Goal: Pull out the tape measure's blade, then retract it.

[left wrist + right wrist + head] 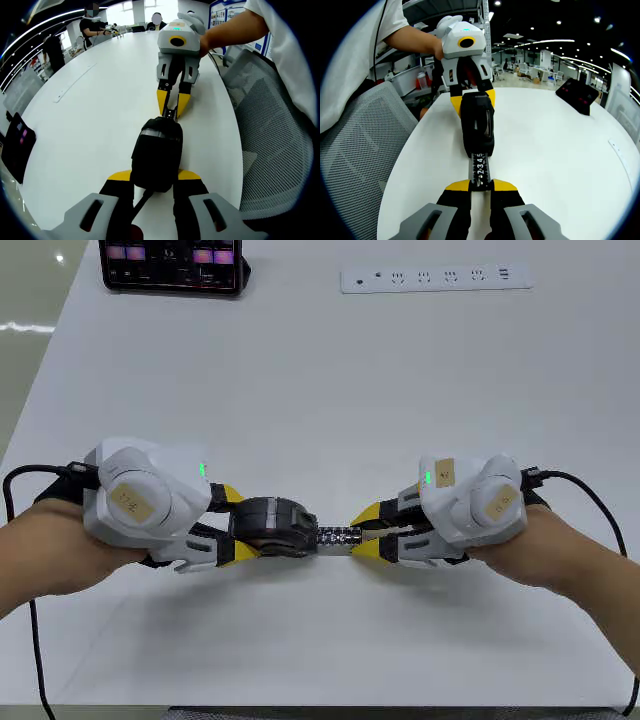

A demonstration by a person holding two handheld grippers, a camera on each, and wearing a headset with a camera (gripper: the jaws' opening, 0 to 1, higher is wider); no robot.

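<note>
Left gripper: we held it at the left of the head view, its jaws clenched on the tape's black case with one yellow tip on each side.
Right gripper: we held it opposite, facing the left one, its jaws pinched onto the end of the blade.
Tape: it sat between the two grippers, low over the near part of the table. We could not tell whether it touched the surface.
Blade: a short stretch was out of the case, running straight from the case mouth to the right gripper. In the right gripper view we read 2, 3, 4 and 5 on it, just ahead of the yellow tips.
Table: it was white, and bare around our hands.
Strip: a white socket strip lay flat at the far edge, well apart from the grippers.
Tablet: it was dark with a lit screen, at the far left edge.
</note>
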